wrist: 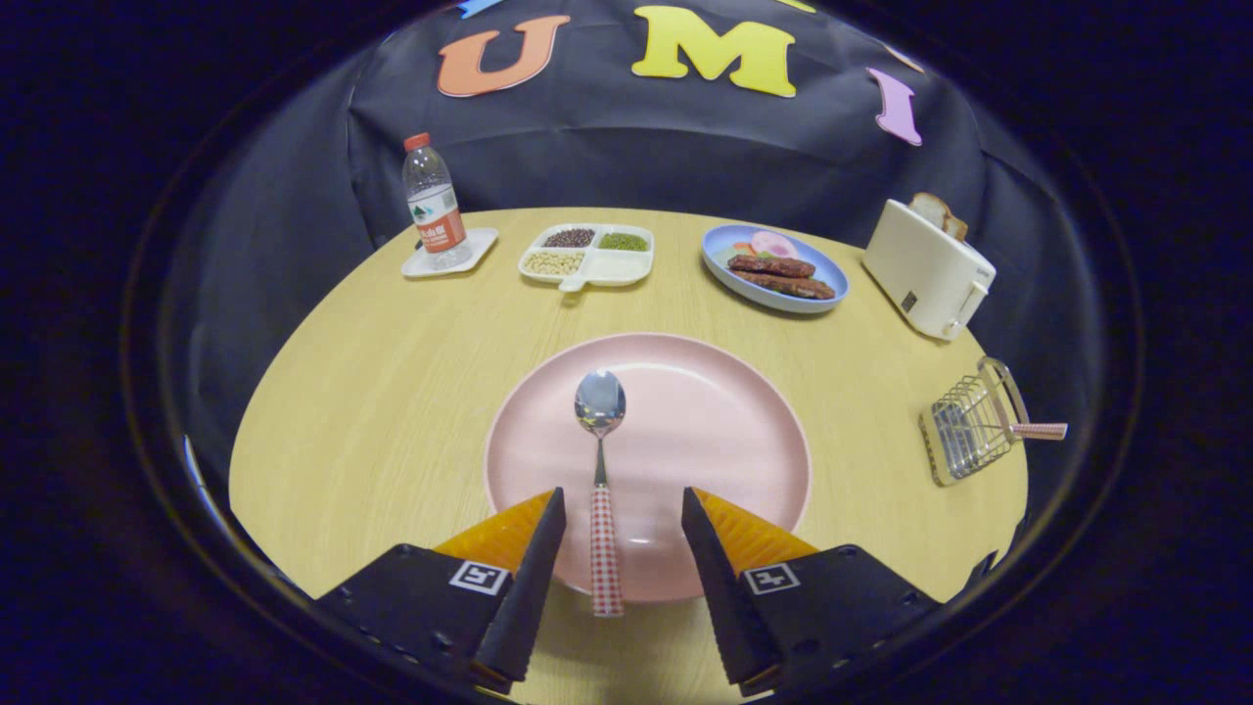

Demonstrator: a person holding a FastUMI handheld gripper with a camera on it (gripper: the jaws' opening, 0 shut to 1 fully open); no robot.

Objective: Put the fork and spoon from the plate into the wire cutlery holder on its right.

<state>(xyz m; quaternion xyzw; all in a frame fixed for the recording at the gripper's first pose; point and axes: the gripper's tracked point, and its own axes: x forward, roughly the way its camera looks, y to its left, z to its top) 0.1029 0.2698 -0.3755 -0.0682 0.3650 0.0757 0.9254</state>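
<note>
A spoon [600, 470] with a red-checked handle lies on the pink plate [724, 431], bowl pointing away, its handle end over the plate's near rim. My gripper [624, 499] is open, and the spoon's handle runs between the two fingers, nearer the left one, untouched. To the right of the plate stands the wire cutlery holder [969, 423]. A red-checked handle [1040, 431], the fork's by its look, sticks out of the holder to the right.
Along the far side of the round wooden table [392, 392] stand a water bottle [434, 204] on a small white tray, a divided dish of beans [587, 255], a blue plate of food [775, 268] and a white toaster [928, 266] with bread.
</note>
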